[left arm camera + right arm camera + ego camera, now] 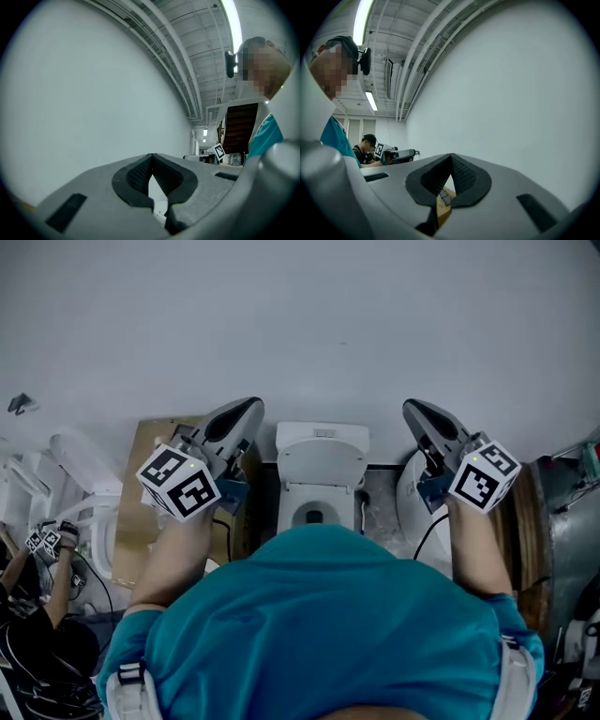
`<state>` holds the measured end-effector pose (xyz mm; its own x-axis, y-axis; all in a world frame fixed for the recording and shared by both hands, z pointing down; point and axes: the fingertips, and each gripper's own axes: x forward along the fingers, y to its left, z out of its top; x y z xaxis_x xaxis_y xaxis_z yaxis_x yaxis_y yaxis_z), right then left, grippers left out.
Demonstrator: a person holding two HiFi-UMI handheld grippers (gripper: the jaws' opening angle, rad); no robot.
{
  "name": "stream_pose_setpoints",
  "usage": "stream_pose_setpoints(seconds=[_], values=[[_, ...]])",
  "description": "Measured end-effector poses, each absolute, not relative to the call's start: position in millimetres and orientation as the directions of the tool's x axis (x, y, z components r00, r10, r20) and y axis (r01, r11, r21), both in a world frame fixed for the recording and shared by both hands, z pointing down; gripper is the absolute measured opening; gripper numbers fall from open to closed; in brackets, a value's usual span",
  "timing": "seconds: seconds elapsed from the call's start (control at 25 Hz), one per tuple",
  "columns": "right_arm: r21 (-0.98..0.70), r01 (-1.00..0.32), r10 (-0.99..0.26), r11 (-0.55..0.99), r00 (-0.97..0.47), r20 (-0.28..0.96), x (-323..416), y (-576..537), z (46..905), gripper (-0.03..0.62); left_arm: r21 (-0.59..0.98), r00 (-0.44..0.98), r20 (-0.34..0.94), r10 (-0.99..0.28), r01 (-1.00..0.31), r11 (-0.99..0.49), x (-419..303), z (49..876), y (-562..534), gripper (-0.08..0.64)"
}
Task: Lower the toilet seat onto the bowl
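Note:
A white toilet (319, 474) stands against the grey wall in the head view, its tank at the back and its bowl opening just above my teal shirt. I cannot tell how its seat lies. My left gripper (247, 409) is held up to the left of the toilet, well above it, shut and empty. My right gripper (415, 410) is held up to the right of it, also shut with nothing in it. In the left gripper view the left gripper (151, 158) faces the bare wall with its tips together. The right gripper (451, 157) shows the same in its own view.
A cardboard sheet (148, 479) leans on the wall left of the toilet, with another white toilet (89, 512) further left. A second person (37, 587) with grippers is at the lower left. A white fixture (411, 493) and a wooden panel (527, 521) stand to the right.

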<state>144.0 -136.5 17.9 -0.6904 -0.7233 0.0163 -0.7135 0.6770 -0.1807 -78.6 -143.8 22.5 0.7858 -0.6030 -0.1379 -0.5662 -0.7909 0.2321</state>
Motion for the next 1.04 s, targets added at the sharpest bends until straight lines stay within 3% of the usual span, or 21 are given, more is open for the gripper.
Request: stream_pose_setpoints(seconds=[1.04], values=[[-0.132, -0.719, -0.716, 0.682, -0.694, 0.076, 121.8, -133.9, 30.5, -0.002, 0.264, 0.775, -0.113, -0.622, -0.580, -0.771, -93.8, 21.9, -136.9, 0.003]])
